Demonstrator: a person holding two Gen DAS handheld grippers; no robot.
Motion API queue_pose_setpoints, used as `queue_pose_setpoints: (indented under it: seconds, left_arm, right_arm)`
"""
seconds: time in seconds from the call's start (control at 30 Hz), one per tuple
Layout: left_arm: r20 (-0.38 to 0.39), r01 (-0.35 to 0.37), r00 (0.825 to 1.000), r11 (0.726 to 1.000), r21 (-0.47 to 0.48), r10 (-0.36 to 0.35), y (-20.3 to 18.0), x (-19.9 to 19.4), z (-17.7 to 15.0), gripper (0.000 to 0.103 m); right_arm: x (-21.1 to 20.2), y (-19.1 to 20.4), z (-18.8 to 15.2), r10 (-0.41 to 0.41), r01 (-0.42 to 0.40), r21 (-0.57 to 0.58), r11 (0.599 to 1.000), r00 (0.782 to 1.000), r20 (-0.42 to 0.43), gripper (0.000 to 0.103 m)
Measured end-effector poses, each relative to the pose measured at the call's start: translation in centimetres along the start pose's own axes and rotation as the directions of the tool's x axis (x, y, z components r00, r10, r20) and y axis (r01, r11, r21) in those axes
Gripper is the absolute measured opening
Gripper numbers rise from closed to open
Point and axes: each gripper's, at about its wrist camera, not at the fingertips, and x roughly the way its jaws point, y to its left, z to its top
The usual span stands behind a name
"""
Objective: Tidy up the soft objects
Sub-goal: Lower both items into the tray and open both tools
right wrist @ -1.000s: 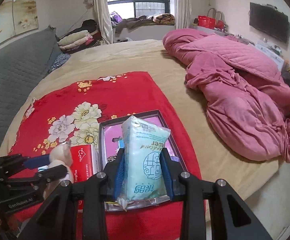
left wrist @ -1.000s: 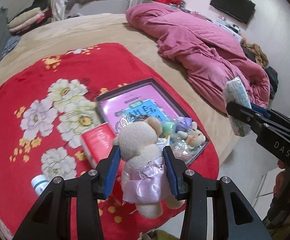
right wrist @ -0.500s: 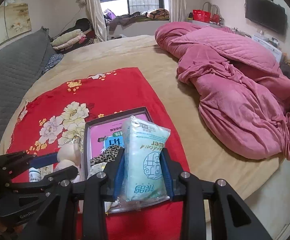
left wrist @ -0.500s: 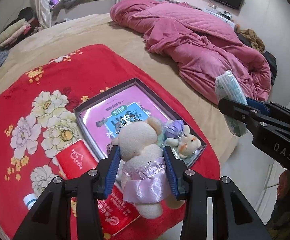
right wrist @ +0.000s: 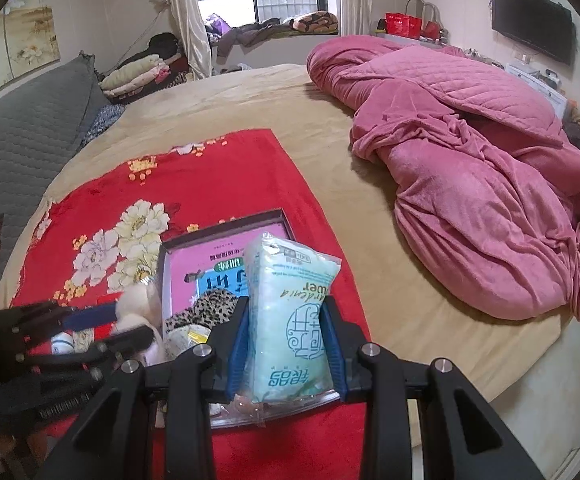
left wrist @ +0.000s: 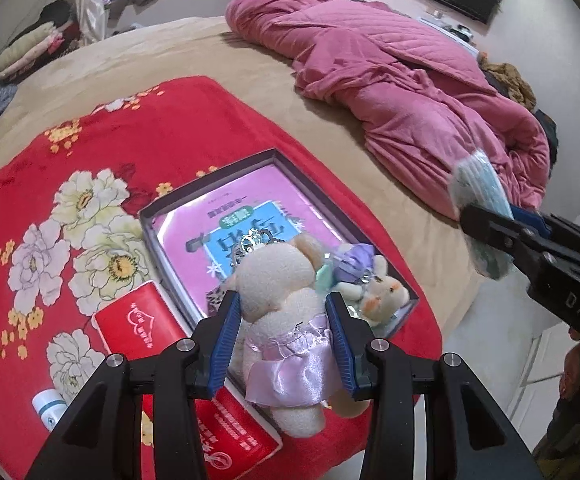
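The right hand-held gripper reads "DAS".

Black hand-held gripper, blue pads, silver screws

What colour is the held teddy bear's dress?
Pale lilac-pink satin dress; clearest in the left wrist view.

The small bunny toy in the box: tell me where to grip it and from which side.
Grip the small bunny toy across its plump body, coming from above. It lies in the box corner, walls closing two sides, the purple toy crowding another; only the top is free.
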Motion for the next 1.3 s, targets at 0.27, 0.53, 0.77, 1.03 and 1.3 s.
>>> queue_pose_setpoints:
  seconds: [0.27, 0.53, 0.77, 1.03, 1.3]
  left_arm:
    - [-0.049, 0.032, 0.998, 0.998, -0.052, -0.034, 1.3, 2.9, 0.0, 0.045]
    - [-0.109, 0.000, 0.994, 0.999, -0.044, -0.005, 1.4, 6.1, -0.5, 0.045]
    - [-0.127, -0.006, 0.992, 0.999, -0.037, 0.001, 1.7, 7.8, -0.9, 0.046]
    - [-0.121, 0.019, 0.992, 0.998, -0.052, -0.025, 2.1, 9.0, -0.9, 0.046]
    - [-0.111, 0.032, 0.993, 0.998, -0.045, -0.037, 2.4, 8.7, -0.8, 0.046]
  right_arm:
    - [2.3, -0.1, -1.1, -0.019, 0.018, -0.014, 1.000, 0.998, -0.057, 0.035]
    - [4.0, 0.5, -2.8, -0.012, 0.010, -0.018, 1.000, 0.994, -0.107, 0.035]
    - [5.2, 1.2, -3.1, -0.034, 0.029, -0.041, 0.999, 0.992, -0.122, 0.035]
    - [6.9, 2.1, -2.5, -0.070, 0.058, -0.076, 0.995, 0.984, -0.163, 0.035]
    - [9.5, 3.6, -3.2, -0.103, 0.083, -0.102, 0.991, 0.973, -0.207, 0.035]
